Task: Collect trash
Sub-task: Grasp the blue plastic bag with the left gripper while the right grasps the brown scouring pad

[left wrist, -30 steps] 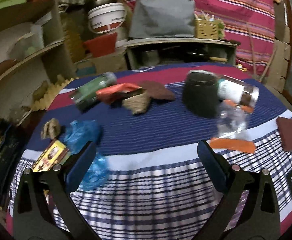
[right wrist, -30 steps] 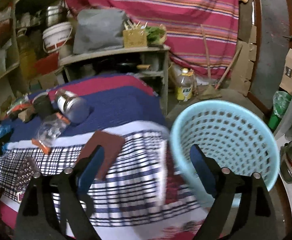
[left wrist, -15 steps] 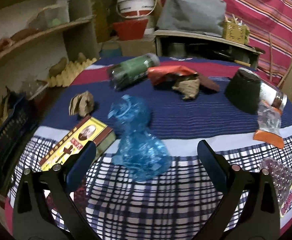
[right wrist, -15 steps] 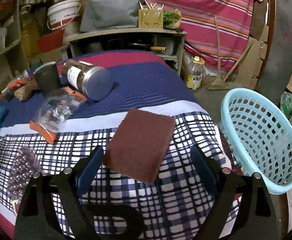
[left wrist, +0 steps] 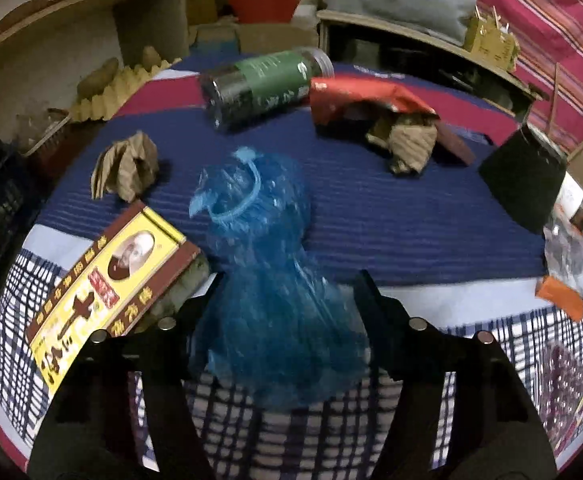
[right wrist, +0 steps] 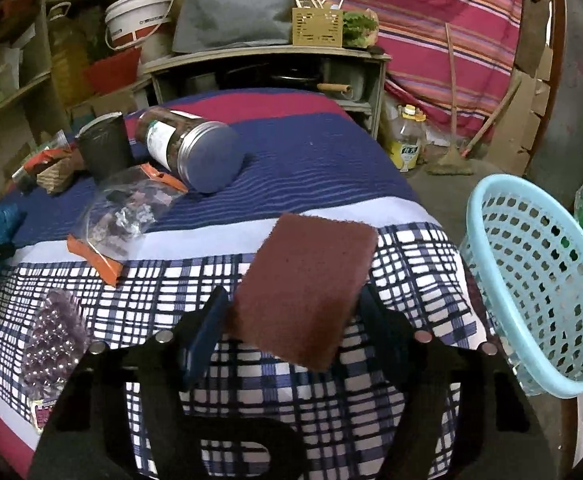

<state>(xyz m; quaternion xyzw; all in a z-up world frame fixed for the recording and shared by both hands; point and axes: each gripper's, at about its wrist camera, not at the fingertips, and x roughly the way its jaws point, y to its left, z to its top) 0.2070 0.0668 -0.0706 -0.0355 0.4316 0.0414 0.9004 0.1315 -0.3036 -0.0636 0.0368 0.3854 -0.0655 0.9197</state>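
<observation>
closing in from both sides, the left gripper [left wrist: 287,300] has its jaws around the lower bulge of the blue bag [left wrist: 269,280], which lies on the cloth [left wrist: 391,220] just right of the yellow box [left wrist: 103,300]. the jaws have just been narrowing with the bag between them; whether the pads already press the plastic i cannot tell. the bag looks thin, crinkly and very light, so it should squash rather than resist; the fat lower part is likely the safest hold, since the loop handle [left wrist: 247,188] up top would slip.

the right gripper [right wrist: 291,312] straddles the near end of the brown pad [right wrist: 311,280], which lies on the cloth's checked part, left of the basket [right wrist: 539,280]. its jaws too have just been closing around the pad; the left finger [right wrist: 205,332] seems just short of the edge, so no grip is certain. the pad looks light, rough and bendy, easy to pinch across its short width.

only the right view shows the basket, standing off the table edge. only the left view shows the bag whole; in the right view it is a blue scrap at the far left.
</observation>
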